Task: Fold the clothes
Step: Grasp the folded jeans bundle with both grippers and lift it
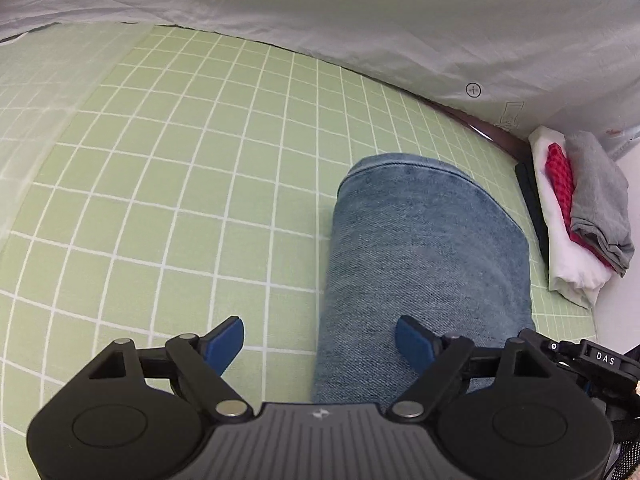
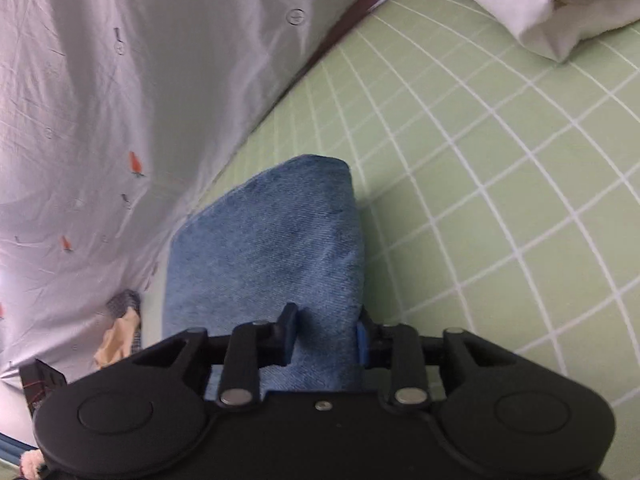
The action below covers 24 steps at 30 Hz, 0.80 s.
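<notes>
1. Jeans (image 1: 424, 256): one folded piece of blue denim was recorded lying on the green checked sheet (image 1: 180, 184), with a stitched hem at its far end in the left wrist view. In the right wrist view the denim (image 2: 264, 248) was seen raised towards the camera between the fingers.

2. Left gripper (image 1: 320, 344): the jaws were held wide apart and nothing was clasped. One blue pad (image 1: 226, 340) was seen over the bare sheet, the other over the near part of the denim; contact could not be told.

3. Right gripper (image 2: 326, 336): the fingers were drawn in against both sides of the denim, and the fabric was pinched between them.

4. Green checked sheet (image 2: 500, 184): a bed covering with white grid lines was noted under the jeans.

5. Pale cloth (image 1: 320, 12): a crumpled whitish cover with small printed marks was noted along the far edge of the sheet; in the right wrist view (image 2: 100, 120) small orange motifs were seen on it.

6. Stack of folded clothes (image 1: 580, 216): white, red and grey pieces were found piled at the sheet's right edge, apart from the jeans.
</notes>
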{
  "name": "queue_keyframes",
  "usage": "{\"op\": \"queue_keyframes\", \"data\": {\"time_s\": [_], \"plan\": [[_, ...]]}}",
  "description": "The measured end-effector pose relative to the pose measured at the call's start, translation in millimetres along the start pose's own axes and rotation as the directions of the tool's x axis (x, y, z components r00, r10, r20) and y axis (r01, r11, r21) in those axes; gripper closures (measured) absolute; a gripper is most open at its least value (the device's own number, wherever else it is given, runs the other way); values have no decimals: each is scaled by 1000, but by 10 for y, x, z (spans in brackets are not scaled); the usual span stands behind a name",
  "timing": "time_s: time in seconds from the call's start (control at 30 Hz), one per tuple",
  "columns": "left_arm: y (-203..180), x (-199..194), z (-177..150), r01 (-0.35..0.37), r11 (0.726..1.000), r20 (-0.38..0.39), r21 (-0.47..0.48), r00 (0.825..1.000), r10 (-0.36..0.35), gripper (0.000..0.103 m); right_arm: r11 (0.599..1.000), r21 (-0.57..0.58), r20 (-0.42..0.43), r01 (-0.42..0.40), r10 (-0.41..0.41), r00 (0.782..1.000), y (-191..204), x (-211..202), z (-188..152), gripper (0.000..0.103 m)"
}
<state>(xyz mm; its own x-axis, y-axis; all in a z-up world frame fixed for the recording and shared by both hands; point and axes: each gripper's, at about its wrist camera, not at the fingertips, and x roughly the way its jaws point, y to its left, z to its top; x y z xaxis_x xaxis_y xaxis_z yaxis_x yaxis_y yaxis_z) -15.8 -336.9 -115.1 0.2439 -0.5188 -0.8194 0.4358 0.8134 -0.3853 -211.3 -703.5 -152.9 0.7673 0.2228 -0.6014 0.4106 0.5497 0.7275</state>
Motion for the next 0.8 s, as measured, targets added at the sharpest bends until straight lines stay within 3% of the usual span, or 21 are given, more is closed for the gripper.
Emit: {"op": "queue_keyframes", "data": {"time_s": [0.03, 0.1, 0.13, 0.37, 0.43, 0.5, 0.63, 0.73, 0.8], "plan": [[6, 23, 5, 4, 1000, 0, -10, 1000, -4, 19, 1000, 5, 3, -1, 1, 1000, -17, 10, -10, 59], [57, 40, 41, 27, 999, -3, -38, 1000, -27, 19, 1000, -13, 1, 1, -1, 1000, 4, 37, -26, 29], [90, 49, 61, 46, 997, -6, -59, 999, -47, 19, 1000, -22, -1, 2, -2, 1000, 12, 51, -33, 23], [130, 105, 90, 229, 964, -26, -135, 972, -234, 12, 997, -19, -59, -80, 79, 995, -71, 170, -41, 21], [70, 172, 74, 240, 962, -42, -131, 968, -247, 11, 994, -41, -79, -103, 99, 992, -9, 256, -37, 19], [17, 264, 57, 249, 960, -63, -127, 964, -258, 11, 989, -69, -96, -130, 124, 988, 74, 321, -45, 0], [-7, 425, 25, 263, 951, -89, -160, 956, -279, 6, 985, -100, -126, -140, 127, 984, 205, 421, -47, 0], [-2, 456, 1, 299, 936, -93, -184, 943, -319, 6, 980, 24, -113, -198, 200, 973, 87, 450, -42, 0], [2, 477, -15, 322, 925, -95, -200, 934, -346, 9, 976, 27, -147, -214, 216, 965, 123, 502, -54, 0]]}}
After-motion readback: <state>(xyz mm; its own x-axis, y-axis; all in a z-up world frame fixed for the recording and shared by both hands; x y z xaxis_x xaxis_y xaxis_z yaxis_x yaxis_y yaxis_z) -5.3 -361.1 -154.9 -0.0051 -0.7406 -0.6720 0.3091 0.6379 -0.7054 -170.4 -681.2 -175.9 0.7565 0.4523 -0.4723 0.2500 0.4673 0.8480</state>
